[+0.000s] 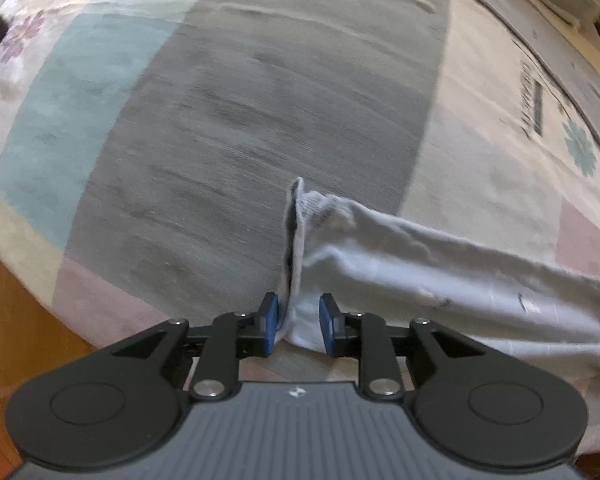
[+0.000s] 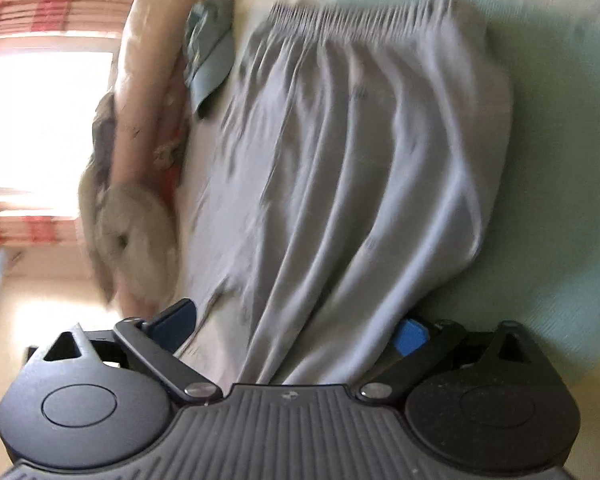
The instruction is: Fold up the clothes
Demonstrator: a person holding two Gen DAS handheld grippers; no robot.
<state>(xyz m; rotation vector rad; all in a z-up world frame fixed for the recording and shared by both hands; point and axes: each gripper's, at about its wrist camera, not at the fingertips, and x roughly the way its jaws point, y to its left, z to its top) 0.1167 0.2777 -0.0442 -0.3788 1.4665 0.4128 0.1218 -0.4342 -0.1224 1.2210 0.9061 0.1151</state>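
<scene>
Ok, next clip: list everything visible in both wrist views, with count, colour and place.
Garment: one, pale grey with a gathered waistband, spread on the bed; one end pinched.
Bedspread: one, patchwork of grey, teal, cream and pink, under the garment.
Small cloth: one, blue-grey, beside the waistband.
Bedding heap: beige, blurred, along the bed's edge.
Window: one, bright, red-checked curtains.
Floor: wooden.
Left claw: black, blue pads, gripping the garment.
Right claw: black, blue pads, spread wide, fabric between.

We see the left gripper (image 1: 299, 322) near the bottom, its blue pads (image 1: 271, 318) pinching a bunched edge of pale grey cloth (image 1: 440, 268). The cloth trails off to the right over a bedspread (image 1: 240, 100) with grey, teal, cream and pink blocks. A wooden floor (image 1: 12, 336) shows at the near left.
</scene>
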